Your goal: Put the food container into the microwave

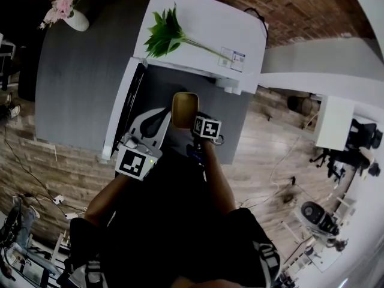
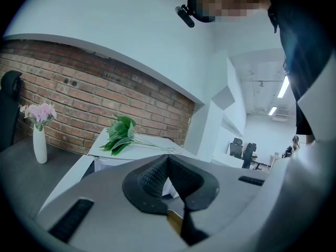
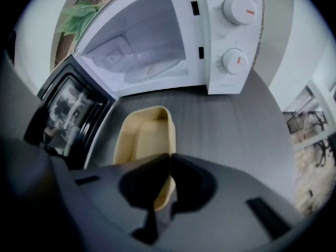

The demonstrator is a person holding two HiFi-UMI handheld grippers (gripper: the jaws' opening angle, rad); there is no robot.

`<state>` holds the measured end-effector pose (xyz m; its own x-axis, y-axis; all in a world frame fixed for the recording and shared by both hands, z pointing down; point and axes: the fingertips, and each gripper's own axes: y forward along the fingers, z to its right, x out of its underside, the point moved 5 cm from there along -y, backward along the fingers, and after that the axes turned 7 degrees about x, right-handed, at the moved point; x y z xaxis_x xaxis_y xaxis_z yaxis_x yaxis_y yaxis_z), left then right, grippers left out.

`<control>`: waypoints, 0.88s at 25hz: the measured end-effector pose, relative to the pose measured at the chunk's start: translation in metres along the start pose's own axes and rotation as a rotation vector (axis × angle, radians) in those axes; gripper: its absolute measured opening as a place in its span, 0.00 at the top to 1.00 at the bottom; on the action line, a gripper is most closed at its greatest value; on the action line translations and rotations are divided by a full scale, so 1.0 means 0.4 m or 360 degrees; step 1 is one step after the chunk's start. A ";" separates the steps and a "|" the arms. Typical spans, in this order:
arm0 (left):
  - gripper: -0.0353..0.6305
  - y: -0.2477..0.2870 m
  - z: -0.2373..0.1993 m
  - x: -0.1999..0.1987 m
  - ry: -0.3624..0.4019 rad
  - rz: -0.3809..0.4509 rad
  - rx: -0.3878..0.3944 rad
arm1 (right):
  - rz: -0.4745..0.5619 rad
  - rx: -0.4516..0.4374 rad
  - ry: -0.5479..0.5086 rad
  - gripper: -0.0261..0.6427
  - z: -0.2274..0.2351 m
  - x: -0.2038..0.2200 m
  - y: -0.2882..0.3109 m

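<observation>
A tan, empty food container [image 1: 185, 108] hangs over the grey counter just in front of the white microwave [image 1: 198, 17]. My right gripper [image 1: 195, 120] is shut on the near right rim of the container [image 3: 143, 139], and in the right gripper view its jaws meet over that rim. The microwave door [image 3: 65, 114] stands open to the left, showing the cavity and its glass plate [image 3: 149, 67]. My left gripper [image 1: 161, 117] hovers left of the container by the open door [image 1: 123, 107]. In the left gripper view its jaws are shut on nothing and point up at the brick wall.
Green leaves [image 1: 165, 33] lie on top of the microwave. A white vase with pink flowers [image 1: 71, 14] stands at the counter's far left. Two control knobs [image 3: 236, 9] are on the microwave's right panel. The counter [image 1: 78, 83] ends at a wooden floor to the right.
</observation>
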<state>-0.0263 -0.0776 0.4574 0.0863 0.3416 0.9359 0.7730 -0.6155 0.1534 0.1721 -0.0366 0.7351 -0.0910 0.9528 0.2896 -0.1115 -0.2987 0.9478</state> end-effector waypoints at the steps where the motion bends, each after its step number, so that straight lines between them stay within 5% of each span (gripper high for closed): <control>1: 0.89 -0.001 0.001 -0.001 0.0002 0.0003 0.0000 | 0.0008 0.0000 0.0002 0.90 -0.001 -0.004 -0.004; 22: 0.89 -0.064 0.032 -0.034 0.0084 0.0095 -0.0040 | 0.0265 -0.0101 0.0054 0.90 -0.046 -0.077 -0.089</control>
<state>-0.0392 -0.0576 0.4366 0.0983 0.2663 0.9589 0.7513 -0.6517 0.1040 0.1607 -0.0561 0.6900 -0.1468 0.8877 0.4364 -0.1544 -0.4563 0.8763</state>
